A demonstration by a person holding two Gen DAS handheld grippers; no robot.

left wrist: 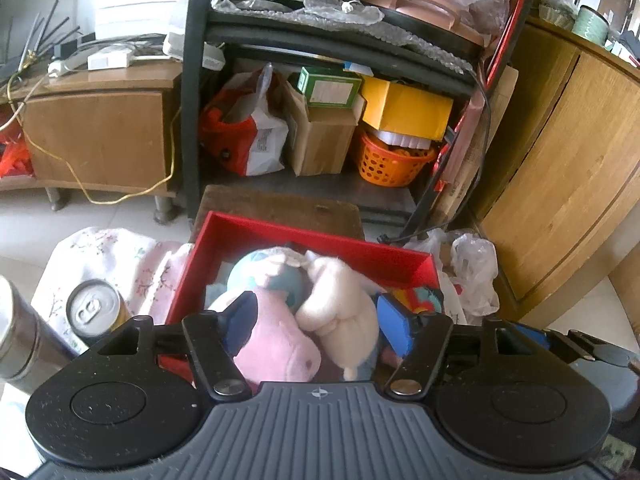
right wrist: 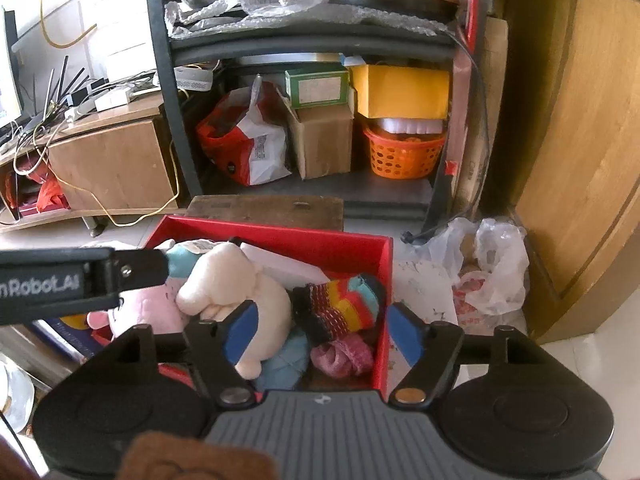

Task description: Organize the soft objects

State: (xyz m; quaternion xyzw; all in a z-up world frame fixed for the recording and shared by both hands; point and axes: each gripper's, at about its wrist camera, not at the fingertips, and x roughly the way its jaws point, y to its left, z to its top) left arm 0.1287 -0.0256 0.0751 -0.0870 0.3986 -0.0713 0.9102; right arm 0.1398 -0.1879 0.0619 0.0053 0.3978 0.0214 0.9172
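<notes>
Left wrist: red box holds pink plush, white plush; left tool apart. Right wrist: striped sock in box; right tool apart, empty.

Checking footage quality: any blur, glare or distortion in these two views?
Left wrist: fisheye bends the black shelf, window light washes out the top left. Right wrist: cabinet curves strongly, corners vignetted, blurred brown patch at the bottom edge.
</notes>
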